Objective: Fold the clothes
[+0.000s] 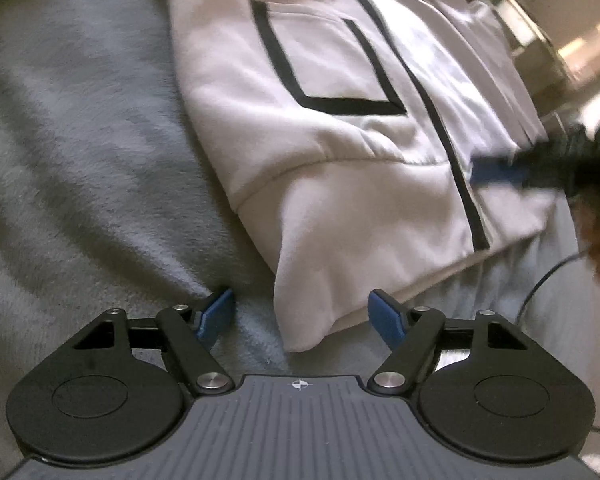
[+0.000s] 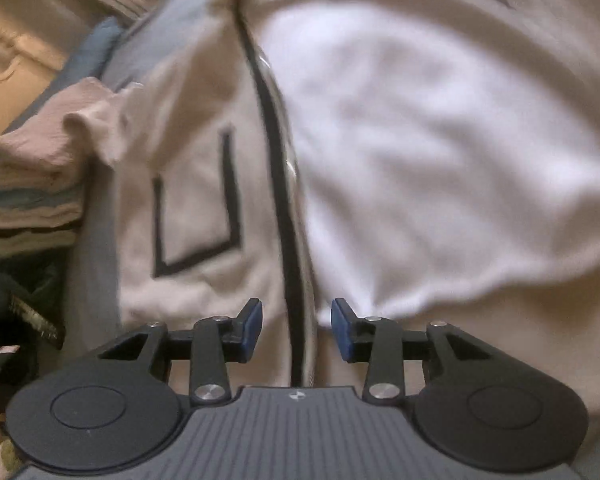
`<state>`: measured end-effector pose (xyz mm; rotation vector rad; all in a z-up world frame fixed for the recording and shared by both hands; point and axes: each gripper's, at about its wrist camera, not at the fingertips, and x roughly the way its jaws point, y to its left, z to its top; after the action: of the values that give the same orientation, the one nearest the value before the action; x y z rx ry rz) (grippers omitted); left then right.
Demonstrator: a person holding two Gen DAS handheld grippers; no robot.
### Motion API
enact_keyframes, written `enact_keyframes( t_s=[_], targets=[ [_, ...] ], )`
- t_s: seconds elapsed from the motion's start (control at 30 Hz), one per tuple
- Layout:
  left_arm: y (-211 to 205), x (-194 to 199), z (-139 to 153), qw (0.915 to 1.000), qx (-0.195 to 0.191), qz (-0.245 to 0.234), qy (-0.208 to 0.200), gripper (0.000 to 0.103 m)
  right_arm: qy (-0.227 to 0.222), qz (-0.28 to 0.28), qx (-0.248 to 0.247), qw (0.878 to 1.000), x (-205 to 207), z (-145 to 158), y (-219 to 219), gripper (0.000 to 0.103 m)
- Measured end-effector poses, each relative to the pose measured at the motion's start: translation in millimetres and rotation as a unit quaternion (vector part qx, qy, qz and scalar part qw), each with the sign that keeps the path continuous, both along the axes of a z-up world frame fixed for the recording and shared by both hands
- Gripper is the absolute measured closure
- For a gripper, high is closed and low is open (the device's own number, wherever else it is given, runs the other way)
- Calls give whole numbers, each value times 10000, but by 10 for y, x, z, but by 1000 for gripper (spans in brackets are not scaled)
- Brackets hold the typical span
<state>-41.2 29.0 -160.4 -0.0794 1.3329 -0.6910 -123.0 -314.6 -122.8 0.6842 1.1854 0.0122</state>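
Grey fleece blanket (image 1: pixel 80 152) covers the bed, so the white jacket (image 1: pixel 340 152) lies flat on it, front up, black zipper line (image 2: pixel 278 184) running near to far. Its near sleeve (image 1: pixel 324 280) looks folded across the body. Left claw (image 1: pixel 302 316) is spread and empty, straddling that sleeve's cuff, likely lined up for a pinch. Right claw (image 2: pixel 296 330) is also released, holding nothing, astride the zipper at the jacket's right edge. Folded stack (image 2: pixel 36 196) sits at the left in the right wrist view, probably finished pieces kept clear.
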Motion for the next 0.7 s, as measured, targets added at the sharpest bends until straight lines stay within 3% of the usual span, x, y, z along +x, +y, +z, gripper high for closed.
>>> enact_keyframes(
  t_s=[0.33,0.7],
  targets=[
    [131,-56,112,9976,-106,669,107,33,-56,-170,-84,9998,-181,-118,86,67],
    [225,-147,101,9956,-216,862,292,33,137,-160,141,9997,-216,-155,157,67]
  ],
)
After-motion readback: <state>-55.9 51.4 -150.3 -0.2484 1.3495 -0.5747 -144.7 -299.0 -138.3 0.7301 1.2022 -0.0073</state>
